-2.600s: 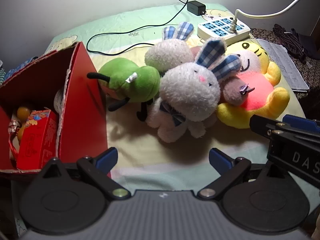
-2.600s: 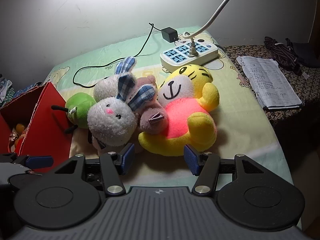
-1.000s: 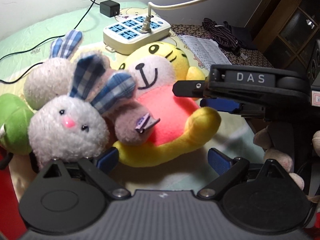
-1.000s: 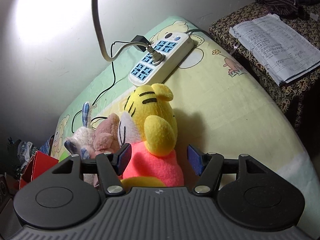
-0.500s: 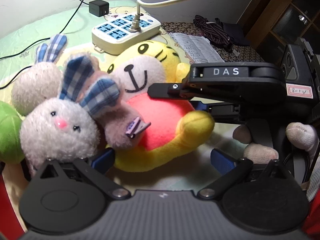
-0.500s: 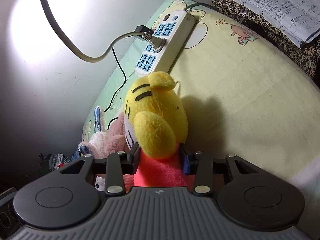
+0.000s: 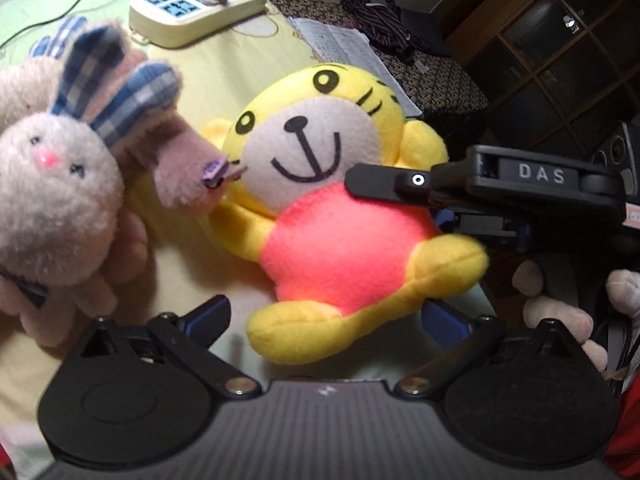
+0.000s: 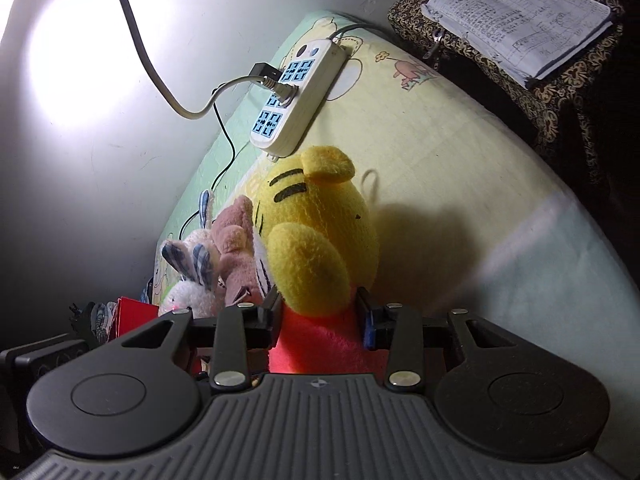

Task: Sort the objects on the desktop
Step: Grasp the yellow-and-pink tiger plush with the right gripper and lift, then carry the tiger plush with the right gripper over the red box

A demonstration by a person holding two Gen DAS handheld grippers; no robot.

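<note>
A yellow tiger plush [image 7: 340,240] with a pink belly fills the middle of the left wrist view, tilted and a little apart from the other toys. My right gripper [image 7: 432,208] comes in from the right and is shut on the plush's side under its arm. In the right wrist view its fingers squeeze the tiger plush [image 8: 320,240] from both sides. My left gripper [image 7: 326,320] stands open just below the tiger's leg, holding nothing. A white bunny [image 7: 52,192] with blue plaid ears and a brown plush [image 7: 180,176] lie to the left.
A white power strip [image 7: 196,8] with plugged cables lies at the back of the bedsheet near the wall. A notebook [image 8: 516,20] rests on a patterned side table at the right. A red box [image 8: 136,308] shows behind the bunnies. A gloved hand [image 7: 560,308] holds the right gripper.
My right gripper has closed on the tiger plush, which has come to the right, away from the bunnies. The left gripper has swung right and stays open.
</note>
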